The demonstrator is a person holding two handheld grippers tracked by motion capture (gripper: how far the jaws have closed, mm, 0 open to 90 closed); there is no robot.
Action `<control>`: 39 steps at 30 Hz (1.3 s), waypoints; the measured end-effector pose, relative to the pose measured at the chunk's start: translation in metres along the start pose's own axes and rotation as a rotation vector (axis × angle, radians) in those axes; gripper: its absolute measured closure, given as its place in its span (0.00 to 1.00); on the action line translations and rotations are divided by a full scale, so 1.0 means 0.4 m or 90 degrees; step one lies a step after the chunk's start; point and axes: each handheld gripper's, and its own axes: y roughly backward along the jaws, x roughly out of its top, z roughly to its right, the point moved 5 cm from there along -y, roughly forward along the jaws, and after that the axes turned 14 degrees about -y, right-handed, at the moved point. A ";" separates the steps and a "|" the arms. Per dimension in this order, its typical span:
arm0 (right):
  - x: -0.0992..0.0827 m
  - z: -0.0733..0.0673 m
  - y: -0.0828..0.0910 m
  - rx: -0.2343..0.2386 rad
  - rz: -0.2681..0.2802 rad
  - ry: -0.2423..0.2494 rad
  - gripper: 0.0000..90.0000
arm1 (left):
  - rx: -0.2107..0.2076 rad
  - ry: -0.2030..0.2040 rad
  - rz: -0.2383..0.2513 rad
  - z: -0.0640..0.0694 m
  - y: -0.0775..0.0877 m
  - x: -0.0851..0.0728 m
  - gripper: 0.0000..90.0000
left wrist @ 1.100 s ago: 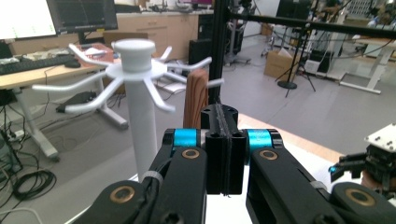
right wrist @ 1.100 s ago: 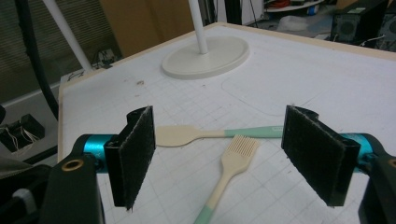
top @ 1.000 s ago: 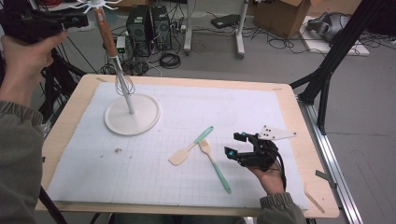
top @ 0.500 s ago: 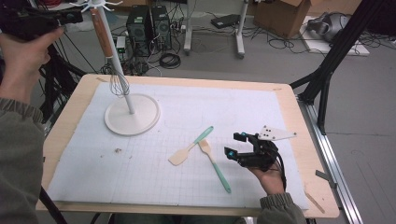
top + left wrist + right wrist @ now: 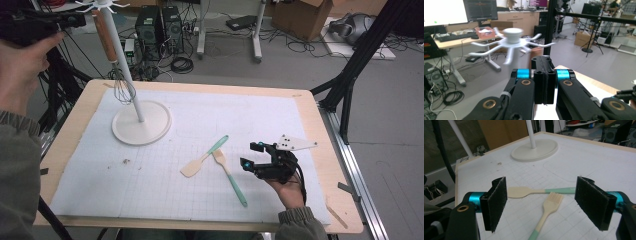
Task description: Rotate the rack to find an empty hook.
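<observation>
Grippers first: left gripper (image 5: 543, 82) clenched empty, hovering high at far left beside hook crown (image 5: 512, 40) of white rack (image 5: 141, 130). Whisk (image 5: 122, 85) hanging on rack by wooden handle. Right gripper (image 5: 549, 202) resting wide open, near right, aiming at brush (image 5: 550, 203) and spatula (image 5: 524, 191) lying crossed on mat (image 5: 260, 120). Judging next pick: closing squarely on brush handle, lifting clear without dragging spatula. Crumbs (image 5: 125, 161) lying near rack base, harmless. Rack pole standing in path for hanging.

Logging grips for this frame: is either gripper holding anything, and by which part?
Nothing. The left gripper is shut empty near the rack's top; the right gripper is open above the brush.
</observation>
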 end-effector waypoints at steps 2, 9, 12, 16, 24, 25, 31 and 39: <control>0.000 -0.001 0.001 -0.001 0.002 0.000 0.28 | -0.006 -0.006 0.003 0.015 0.000 0.009 0.99; 0.001 -0.002 0.002 -0.003 0.004 0.003 0.28 | -0.020 -0.009 0.010 0.045 -0.019 0.021 0.99; 0.001 -0.002 0.002 -0.002 0.004 0.003 0.28 | -0.022 -0.009 0.007 0.050 -0.032 0.020 0.99; 0.002 0.000 0.003 -0.004 0.007 0.002 0.28 | -0.014 -0.005 0.005 0.051 -0.049 0.018 0.99; 0.002 -0.001 0.006 -0.001 0.007 -0.002 0.28 | 0.026 0.004 -0.001 0.034 -0.063 0.010 0.99; 0.002 -0.001 0.007 -0.001 0.008 -0.001 0.28 | 0.033 0.003 -0.004 0.032 -0.062 0.010 0.99; 0.003 0.000 0.007 -0.001 0.010 0.000 0.28 | 0.047 0.002 -0.005 0.023 -0.053 0.008 0.99; 0.003 -0.002 0.005 0.000 0.008 0.000 0.28 | 0.061 0.002 -0.007 0.014 -0.044 0.006 0.99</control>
